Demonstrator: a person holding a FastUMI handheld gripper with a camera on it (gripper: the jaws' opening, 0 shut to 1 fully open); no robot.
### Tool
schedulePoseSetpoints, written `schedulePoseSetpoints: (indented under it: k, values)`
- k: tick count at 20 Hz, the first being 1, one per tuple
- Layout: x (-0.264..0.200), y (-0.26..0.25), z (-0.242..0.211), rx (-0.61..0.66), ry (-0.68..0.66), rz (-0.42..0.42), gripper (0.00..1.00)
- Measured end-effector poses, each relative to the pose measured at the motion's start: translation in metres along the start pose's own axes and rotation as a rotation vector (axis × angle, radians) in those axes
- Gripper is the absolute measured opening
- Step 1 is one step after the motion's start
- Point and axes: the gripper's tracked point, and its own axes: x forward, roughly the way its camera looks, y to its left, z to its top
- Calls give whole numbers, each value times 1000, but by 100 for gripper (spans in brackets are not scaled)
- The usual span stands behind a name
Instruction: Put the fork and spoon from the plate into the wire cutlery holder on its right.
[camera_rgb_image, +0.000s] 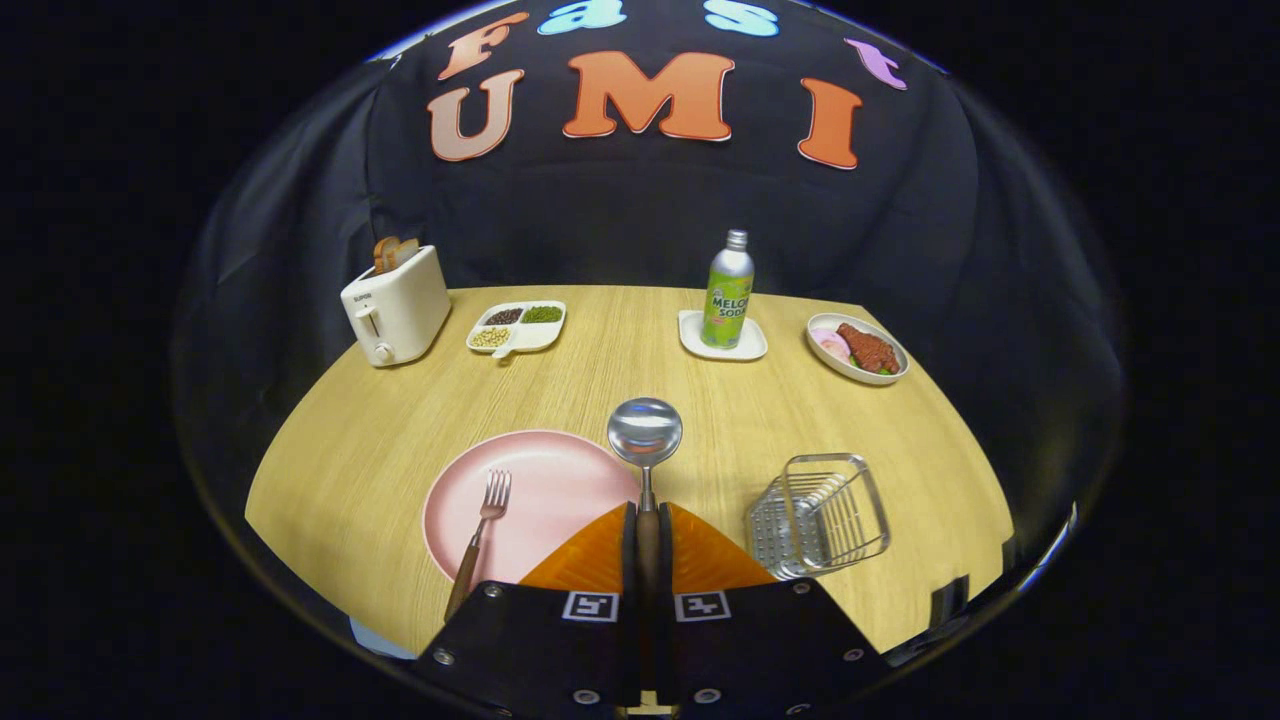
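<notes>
- I have the gripper (648, 535) clamped on the spoon (645, 440): both orange fingers (590, 555) press against its wooden handle, which runs straight up between them.
- The spoon's shiny bowl stands just ahead of the fingertips, raised clear of the table (620, 350) as far as I can judge, over the right edge of the pink plate (545, 490).
- The fork (482, 530) lies on the plate, tines pointing away from me, its brown handle hanging over the plate's near rim, to the left of my fingers. I judge it untouched.
- The wire cutlery holder (820, 515) sits on the table to the right of the plate, just beside my right finger. I see nothing inside it.
- By my reckoning the task is under halfway: spoon lifted but not yet delivered, fork not started.
- What is left: carry the spoon right over the holder's open top, lower it in, let go, then return for the fork and repeat.
- At the far side of the table, well apart from my work: a toaster (395, 305), a divided dish (517, 327), a soda bottle (728, 292) on a small tray, and a bowl of food (857, 348).
</notes>
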Motion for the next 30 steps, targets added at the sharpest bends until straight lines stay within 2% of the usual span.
schedulePoseSetpoints:
  k: [7,12,20,23,30]
  values:
    - [-25,-54,6,-64,47,-78,6]
    - [-34,-83,-5,-111,128,-102,6]
    - [-28,-99,-30,-132,352,-46,6]
    - [-21,-101,-39,-95,442,-22,6]
    - [-4,-115,-45,-106,570,-27,6]
